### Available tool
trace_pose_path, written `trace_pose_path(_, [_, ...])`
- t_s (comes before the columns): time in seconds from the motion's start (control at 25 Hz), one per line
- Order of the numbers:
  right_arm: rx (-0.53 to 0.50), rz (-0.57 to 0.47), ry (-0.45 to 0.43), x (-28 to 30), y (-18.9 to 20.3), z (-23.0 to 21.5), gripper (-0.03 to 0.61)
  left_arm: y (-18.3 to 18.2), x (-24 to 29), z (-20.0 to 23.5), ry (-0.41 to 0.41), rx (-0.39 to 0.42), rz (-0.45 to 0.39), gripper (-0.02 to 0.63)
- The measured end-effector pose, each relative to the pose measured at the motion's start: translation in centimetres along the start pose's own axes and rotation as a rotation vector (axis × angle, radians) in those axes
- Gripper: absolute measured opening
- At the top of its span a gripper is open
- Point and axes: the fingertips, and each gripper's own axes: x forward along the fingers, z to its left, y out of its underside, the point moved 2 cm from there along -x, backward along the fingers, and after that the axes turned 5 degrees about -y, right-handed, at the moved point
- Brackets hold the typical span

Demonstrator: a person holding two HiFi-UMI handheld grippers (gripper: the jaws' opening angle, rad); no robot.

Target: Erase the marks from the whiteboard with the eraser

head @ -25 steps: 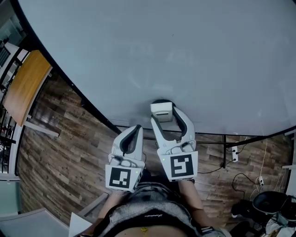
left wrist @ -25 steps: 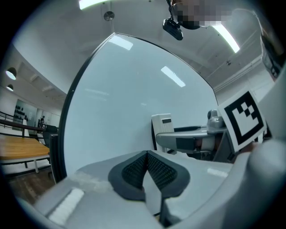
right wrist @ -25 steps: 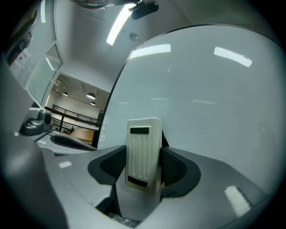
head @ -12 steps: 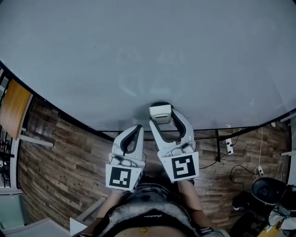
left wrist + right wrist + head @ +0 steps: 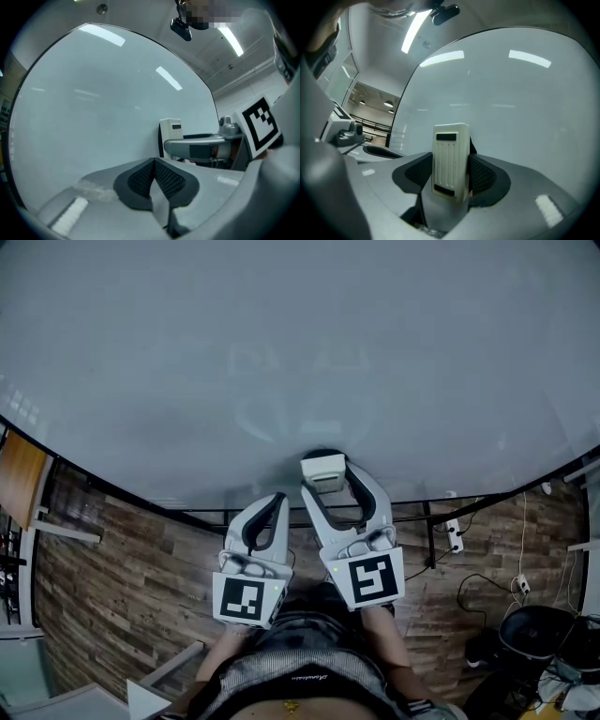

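The whiteboard [image 5: 300, 352] fills the upper part of the head view, pale grey, with only faint smudges near its lower middle. My right gripper [image 5: 325, 477] is shut on the white eraser [image 5: 324, 470], which rests against the board near its bottom edge. In the right gripper view the eraser [image 5: 450, 159] stands upright between the black pads [image 5: 485, 176], with the whiteboard [image 5: 520, 103] behind it. My left gripper [image 5: 277, 502] hangs lower and to the left, off the board, shut on nothing. The left gripper view shows its pads [image 5: 166, 180] pressed together and the eraser [image 5: 171, 133] beyond.
A wood-plank floor [image 5: 112, 577] lies below the board. A wooden tabletop [image 5: 19, 474] sits at the far left. Cables and a power strip [image 5: 455, 535] lie at the right, and dark objects [image 5: 534, 638] in the lower right corner. The person's torso [image 5: 300, 681] is at the bottom.
The view has shifted so the board now covers more of the head view and the wooden tabletop has slid toward the left edge. Both grippers keep the same pose, the eraser still held.
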Motion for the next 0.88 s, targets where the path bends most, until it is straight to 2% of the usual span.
trace_pose_path(0.2, [0.012,-0.014,-0.006,-5.7,0.5,-7.8,0.245,-0.9,3.7,-8.7,-0.012,0.038,0.004,0.005])
trace_pose_path(0.48, [-0.004,0.004,-0.003,-5.4,1.3,-8.0,0.245,-0.3,3.0,-8.2,-0.034,0.026,-0.021,0.005])
trace_pose_path(0.76, [-0.016,0.015,-0.012,-6.2,1.8,-9.7,0.245,-0.3,3.1,-9.8,-0.064,-0.009,-0.023,0.005])
trace_pose_path(0.88, [-0.019,0.016,-0.009,-6.3,1.9,-10.1,0.245,-0.3,3.1,-10.0,-0.067,0.004,-0.024,0.005])
